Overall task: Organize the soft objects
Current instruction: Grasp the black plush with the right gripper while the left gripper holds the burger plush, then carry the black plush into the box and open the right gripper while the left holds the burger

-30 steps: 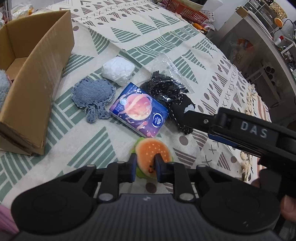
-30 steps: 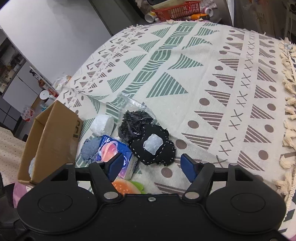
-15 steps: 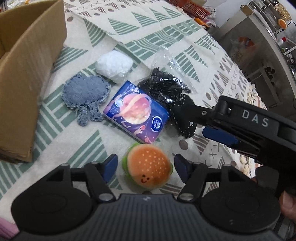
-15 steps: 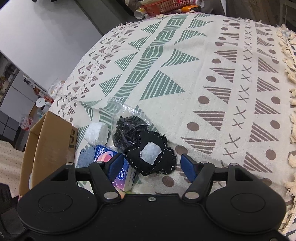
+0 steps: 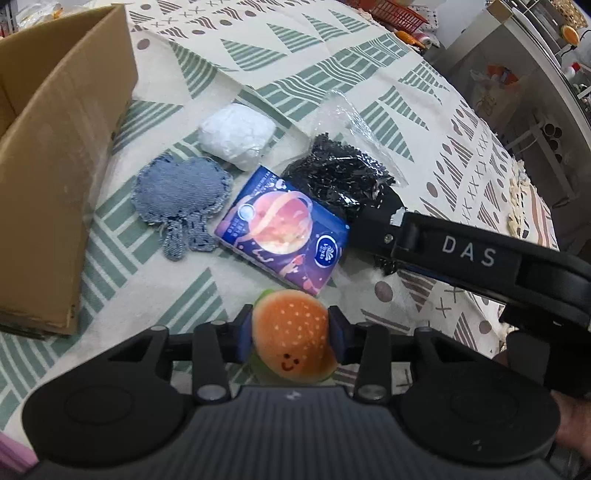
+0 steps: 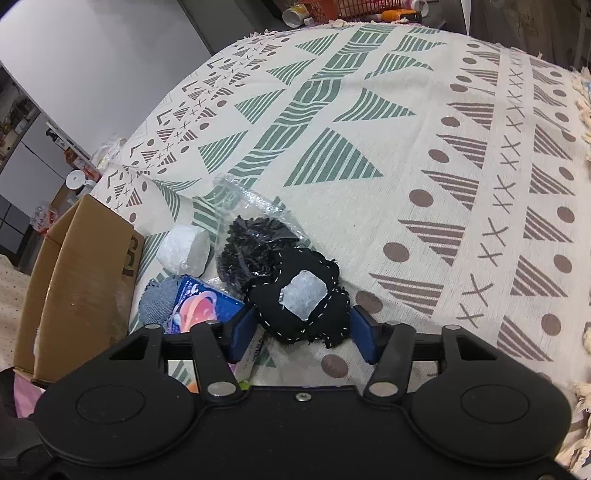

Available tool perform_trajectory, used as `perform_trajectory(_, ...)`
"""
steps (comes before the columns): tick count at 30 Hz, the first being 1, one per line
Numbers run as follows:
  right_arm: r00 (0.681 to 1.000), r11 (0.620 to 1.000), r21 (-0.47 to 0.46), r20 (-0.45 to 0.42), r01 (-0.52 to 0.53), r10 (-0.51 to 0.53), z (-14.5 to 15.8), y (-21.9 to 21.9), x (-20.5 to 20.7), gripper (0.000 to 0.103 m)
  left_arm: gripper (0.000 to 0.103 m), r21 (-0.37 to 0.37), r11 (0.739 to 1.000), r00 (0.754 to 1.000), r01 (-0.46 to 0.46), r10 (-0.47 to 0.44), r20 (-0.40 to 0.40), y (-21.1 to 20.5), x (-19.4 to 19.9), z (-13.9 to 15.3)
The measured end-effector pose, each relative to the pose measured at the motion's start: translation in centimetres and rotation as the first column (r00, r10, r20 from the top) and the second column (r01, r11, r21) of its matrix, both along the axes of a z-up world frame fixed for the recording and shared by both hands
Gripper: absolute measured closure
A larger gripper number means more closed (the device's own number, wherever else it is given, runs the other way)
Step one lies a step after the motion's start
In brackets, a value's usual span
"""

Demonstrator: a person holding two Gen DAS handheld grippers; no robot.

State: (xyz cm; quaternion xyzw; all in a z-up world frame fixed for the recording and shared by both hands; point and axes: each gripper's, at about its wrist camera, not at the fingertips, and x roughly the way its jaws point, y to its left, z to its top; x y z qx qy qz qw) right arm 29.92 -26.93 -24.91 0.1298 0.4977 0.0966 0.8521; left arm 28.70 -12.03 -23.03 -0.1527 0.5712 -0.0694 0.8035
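My left gripper (image 5: 290, 334) is shut on a plush burger (image 5: 291, 334) with a smiley face, low over the cloth. My right gripper (image 6: 301, 328) is open, with its blue pads on either side of a black stitched pouch (image 6: 299, 295) with a grey patch; whether they touch it I cannot tell. On the cloth lie a blue tissue pack (image 5: 282, 230), a denim patch (image 5: 183, 195), a white wrapped lump (image 5: 238, 134) and a clear bag of black shreds (image 5: 340, 173). The right gripper's arm (image 5: 469, 254) crosses the left wrist view.
An open cardboard box (image 5: 55, 155) stands at the left, also in the right wrist view (image 6: 74, 280). The patterned tablecloth (image 6: 369, 147) stretches far back. A red basket (image 5: 399, 13) sits at the far edge. Fringe marks the right table edge (image 6: 581, 110).
My left gripper opened, moved forward around the burger and closed on it. My right gripper came down and forward until its pads flank the black pouch.
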Motion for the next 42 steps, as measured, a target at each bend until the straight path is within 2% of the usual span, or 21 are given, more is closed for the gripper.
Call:
perform_trajectory(3, 1.000, 1.000, -0.006, 0.013, -0.006, 0.006, 0.0, -0.1, 0.1, 0.064, 0.063, 0.006, 1.000, 1.000, -0.014, 0.014, 0.001, 0.4, -0.4, 0.4)
perform_trajectory(9, 0.998, 1.000, 0.009, 0.051, -0.030, 0.030, 1.1, -0.1, -0.6, 0.071, 0.062, 0.022, 0.999, 0.999, -0.026, 0.025, 0.038, 0.9, -1.3, 2.0)
perform_trajectory(25, 0.986, 0.998, 0.024, 0.160, -0.051, 0.046, 5.1, 0.1, -3.5, 0.072, 0.062, 0.052, 0.995, 0.979, -0.083, 0.072, 0.191, 3.0, -3.6, 7.8)
perform_trajectory(42, 0.953, 0.996, 0.071, 0.300, -0.055, 0.031, 9.1, 2.6, -6.6, 0.072, 0.062, 0.088, 0.986, 0.945, -0.140, 0.107, 0.309, 6.1, -4.4, 12.6)
